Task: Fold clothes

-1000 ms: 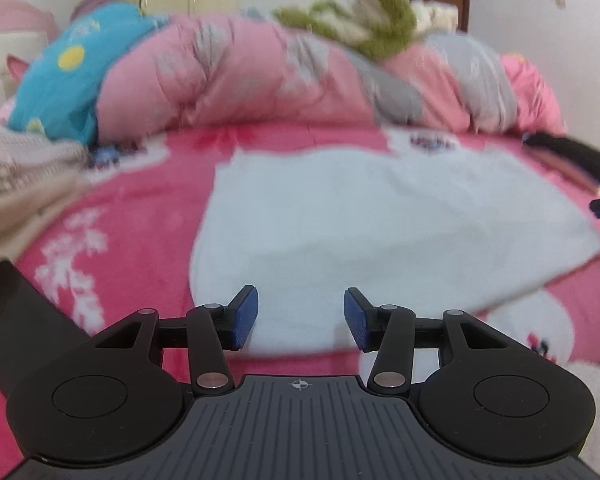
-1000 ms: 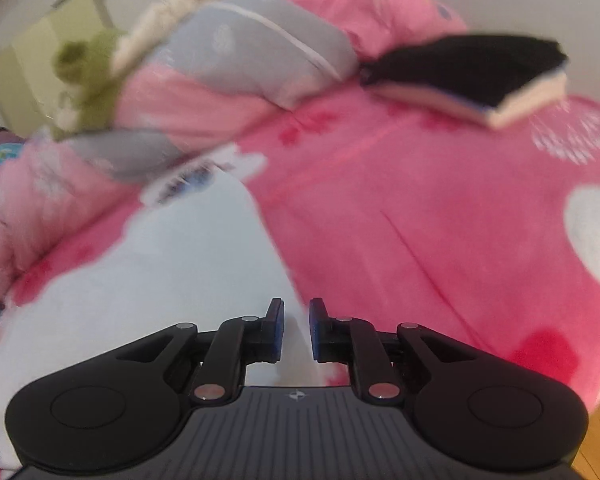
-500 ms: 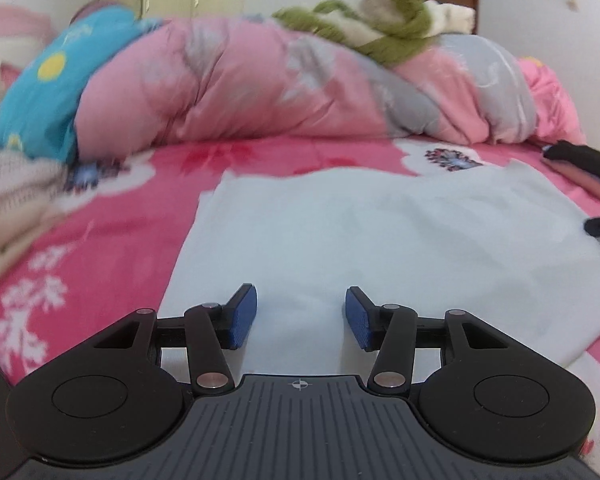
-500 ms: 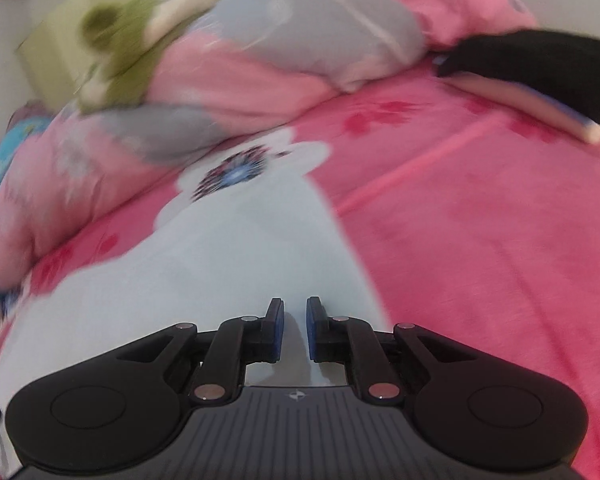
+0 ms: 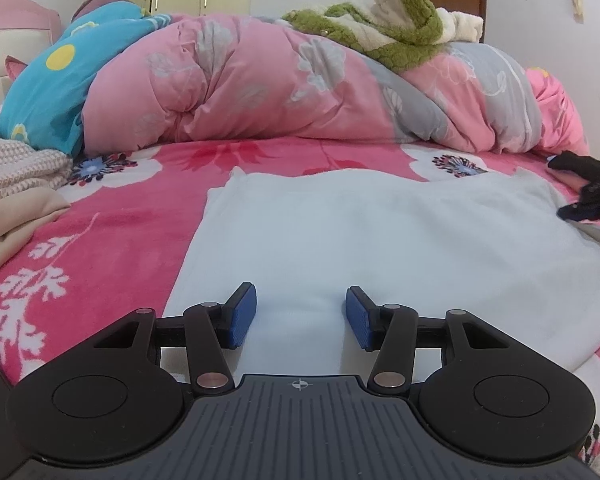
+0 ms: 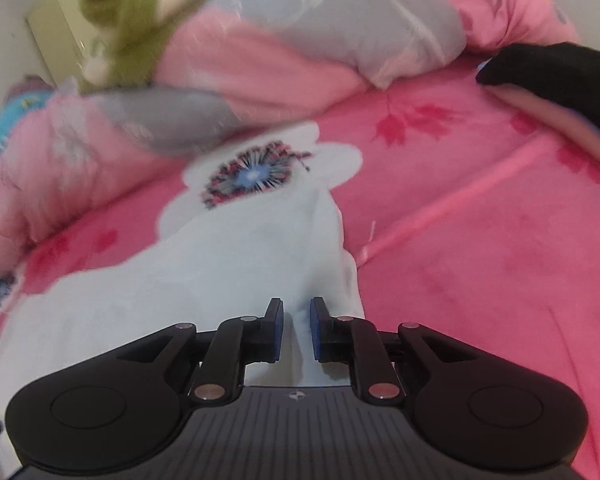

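Left wrist view: the white garment lies flat on the pink bedsheet, long axis across the frame. The left gripper hovers at its near edge, spread, empty.

Right wrist view: the right gripper, jaws narrowly parted and just opened slightly, sits over the garment's right edge; whether cloth is pinched cannot be told.

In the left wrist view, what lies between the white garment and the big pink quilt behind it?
Only a bare strip of the pink flowered blanket separates the white garment from the pink quilt, as the left wrist view shows.

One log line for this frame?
stage: pre-grasp | left claw: open over white garment | right claw: open, narrow, at garment edge | bed
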Available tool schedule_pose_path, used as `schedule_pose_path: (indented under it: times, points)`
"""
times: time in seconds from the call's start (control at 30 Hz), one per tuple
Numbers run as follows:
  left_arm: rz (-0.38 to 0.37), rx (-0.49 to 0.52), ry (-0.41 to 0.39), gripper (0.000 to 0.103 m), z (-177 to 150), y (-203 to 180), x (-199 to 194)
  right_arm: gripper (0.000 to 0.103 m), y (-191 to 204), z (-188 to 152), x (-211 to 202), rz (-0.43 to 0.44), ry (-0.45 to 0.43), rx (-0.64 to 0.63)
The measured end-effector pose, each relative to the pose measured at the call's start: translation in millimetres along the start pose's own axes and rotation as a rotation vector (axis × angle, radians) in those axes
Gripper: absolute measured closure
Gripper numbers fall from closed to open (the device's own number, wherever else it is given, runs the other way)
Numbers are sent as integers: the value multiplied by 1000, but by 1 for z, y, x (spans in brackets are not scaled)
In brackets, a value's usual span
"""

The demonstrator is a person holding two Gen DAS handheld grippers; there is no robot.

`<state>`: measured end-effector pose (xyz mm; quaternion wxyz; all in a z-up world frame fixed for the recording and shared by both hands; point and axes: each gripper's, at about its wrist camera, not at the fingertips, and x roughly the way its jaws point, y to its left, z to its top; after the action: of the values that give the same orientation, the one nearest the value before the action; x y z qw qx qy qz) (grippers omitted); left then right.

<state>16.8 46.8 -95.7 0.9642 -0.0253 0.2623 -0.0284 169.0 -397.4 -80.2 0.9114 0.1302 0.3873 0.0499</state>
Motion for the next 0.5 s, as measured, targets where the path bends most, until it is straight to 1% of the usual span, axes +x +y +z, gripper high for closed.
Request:
schedule_pose_path:
  times: [0.07, 0.1, 0.17, 0.23, 0.3, 0.37, 0.43, 0.5]
  points:
    - [-5, -4, 0, 53, 0, 1, 0, 89, -10, 15, 11, -59, -7, 27]
    - [-7, -6, 0, 53, 1, 2, 0, 88, -15, 22, 12, -107, -24, 45]
    - [-14, -8, -3, 53, 0, 3, 0, 88, -26, 33, 7, -195, -64, 83]
    - [-17, -9, -5, 53, 0, 4, 0, 88, -34, 37, -6, -233, -100, 112]
    - [-17, -11, -7, 52, 0, 4, 1, 87, -31, 34, -22, -219, -133, 92]
    - [-16, -11, -8, 52, 1, 4, 2, 87, -24, 28, -35, -167, -143, 59]
    - [-15, -10, -9, 52, 1, 4, 2, 87, -14, 25, -37, -61, -110, 41]
    - [-14, -9, -9, 52, 1, 3, 1, 87, -5, 24, -26, 31, -42, 36]
